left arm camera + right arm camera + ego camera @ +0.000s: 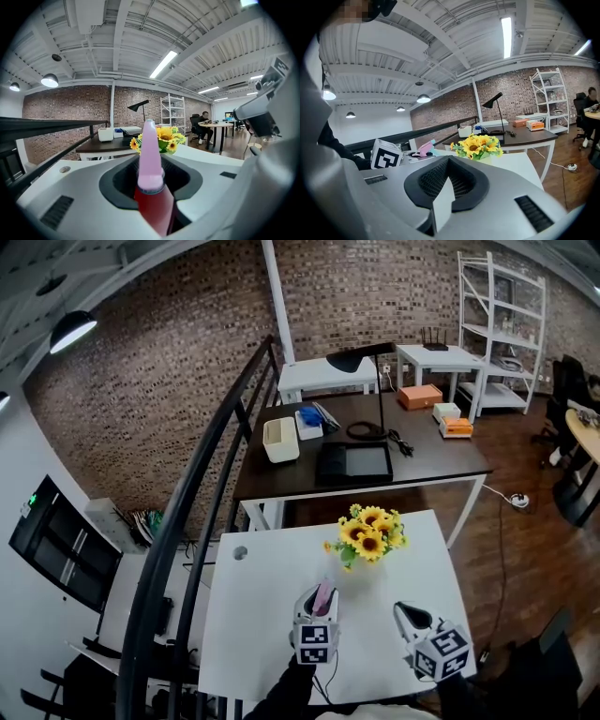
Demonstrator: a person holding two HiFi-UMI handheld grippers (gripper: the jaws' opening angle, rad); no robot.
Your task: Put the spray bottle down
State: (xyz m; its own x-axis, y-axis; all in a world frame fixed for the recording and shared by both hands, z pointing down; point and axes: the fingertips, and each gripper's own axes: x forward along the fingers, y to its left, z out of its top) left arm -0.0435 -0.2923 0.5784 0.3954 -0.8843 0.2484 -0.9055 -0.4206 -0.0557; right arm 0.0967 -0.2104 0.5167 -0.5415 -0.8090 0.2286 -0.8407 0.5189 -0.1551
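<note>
At a white square-topped table [253, 615] in a brick-walled loft workspace, a person works two grey handheld grippers side by side. The table stands on a dark wooden floor [525, 559] beside a black metal railing [202, 493]. A dark-topped desk [441, 460] is just behind it, and a white metal shelving rack [502, 334] stands against the red-brown brick wall [169, 362]. Strip lights [164, 63] run between the white ceiling beams.

The left gripper [317, 607] is clamped on a red-bodied spray bottle with a tall pink conical cap [149, 154], its jaws drawn partway in around the red body. The bottle is held over the near middle of the white table, and no view shows whether any part of it touches the tabletop. Its long axis runs along the gripper's jaws. The cap tip points forward, away from the person, toward a bunch of yellow sunflowers [368, 532] at the table's far edge.

The right gripper [409, 615], just beside it on the right, has its jaws brought together to a single point with nothing between them.

The count is one spray bottle, two grippers, one bunch of sunflowers, one black desk lamp [361, 357] on the dark desk, one shelving rack and one person seated at a far table [204, 125].
</note>
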